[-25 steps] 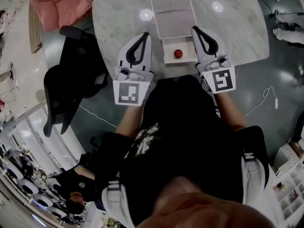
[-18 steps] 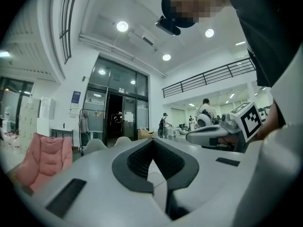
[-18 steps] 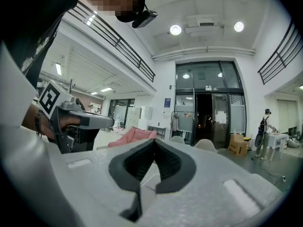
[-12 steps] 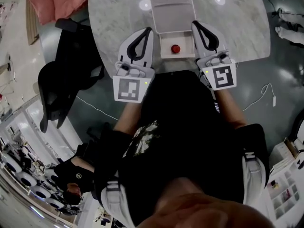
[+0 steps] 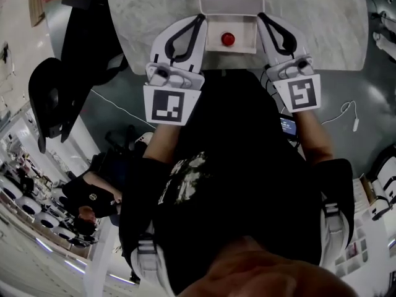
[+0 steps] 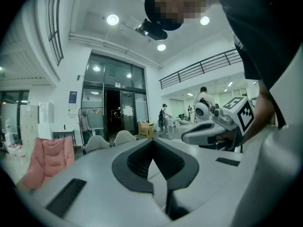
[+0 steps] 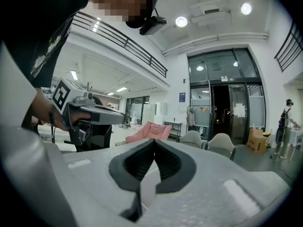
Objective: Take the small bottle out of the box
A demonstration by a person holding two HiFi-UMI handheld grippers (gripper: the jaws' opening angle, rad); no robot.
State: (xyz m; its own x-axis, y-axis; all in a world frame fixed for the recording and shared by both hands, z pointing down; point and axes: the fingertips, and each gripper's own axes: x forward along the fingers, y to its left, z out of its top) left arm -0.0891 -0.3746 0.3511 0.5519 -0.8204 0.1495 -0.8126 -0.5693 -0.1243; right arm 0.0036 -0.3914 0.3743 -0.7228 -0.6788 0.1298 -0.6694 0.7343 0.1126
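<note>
Jaws are sitting closed and empty on the left gripper (image 5: 197, 20) and right gripper (image 5: 263, 18), flanking the open box (image 5: 247, 36). To my eye, one needs opening wide before dropping straight over the small bottle (image 5: 228, 39).

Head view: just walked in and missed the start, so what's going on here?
A person holds the left gripper and right gripper at the near edge of the marble table, either side of an open white box. The small bottle, red on top, sits inside, untouched. Both grippers are shut and empty.

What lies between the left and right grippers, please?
The open box holding the small bottle, red on top, lies between them; the head view shows it.
</note>
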